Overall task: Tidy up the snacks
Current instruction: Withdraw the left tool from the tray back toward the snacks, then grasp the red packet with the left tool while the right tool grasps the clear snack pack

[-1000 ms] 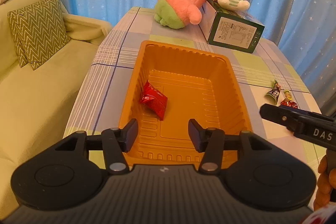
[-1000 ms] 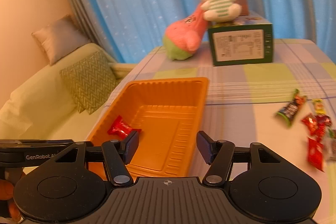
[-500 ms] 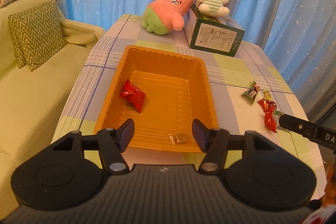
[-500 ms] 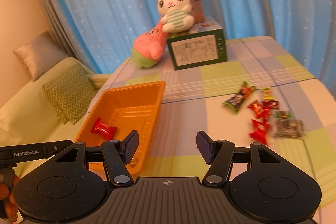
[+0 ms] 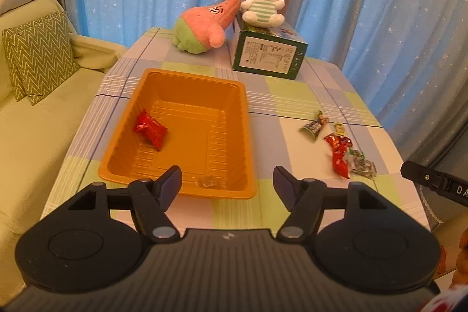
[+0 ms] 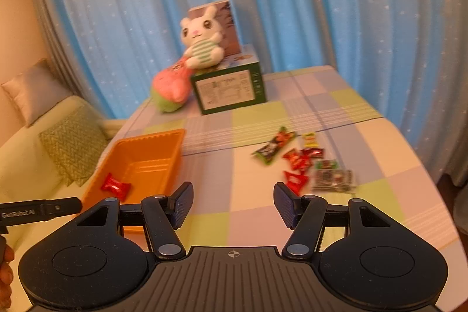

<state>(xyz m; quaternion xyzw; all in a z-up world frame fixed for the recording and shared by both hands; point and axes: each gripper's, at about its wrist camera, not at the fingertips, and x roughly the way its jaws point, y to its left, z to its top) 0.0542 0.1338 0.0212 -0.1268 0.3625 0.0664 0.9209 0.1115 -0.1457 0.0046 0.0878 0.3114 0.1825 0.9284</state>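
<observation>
An orange tray (image 5: pixel 245 107) (image 6: pixel 172 142) sits on the left half of the checked table. In it lie a red candy (image 5: pixel 150 130) (image 6: pixel 115 186) and a small clear-wrapped sweet (image 5: pixel 209 181) at the near wall. A cluster of several wrapped snacks (image 5: pixel 339 146) (image 6: pixel 304 163) lies on the table's right side. My left gripper (image 5: pixel 227 184) is open and empty, held above the tray's near edge. My right gripper (image 6: pixel 233 205) is open and empty, held above the table between the tray and the snacks.
A green box (image 5: pixel 269 57) with a white bunny plush (image 5: pixel 261 2) on it and a pink plush (image 5: pixel 206 24) stand at the table's far end. A sofa with a zigzag cushion (image 5: pixel 38 57) is on the left. Blue curtains hang behind.
Both grippers have pulled back and risen from the tray. The right one swung right toward the snack cluster. A small clear sweet now shows at the tray's near wall.
</observation>
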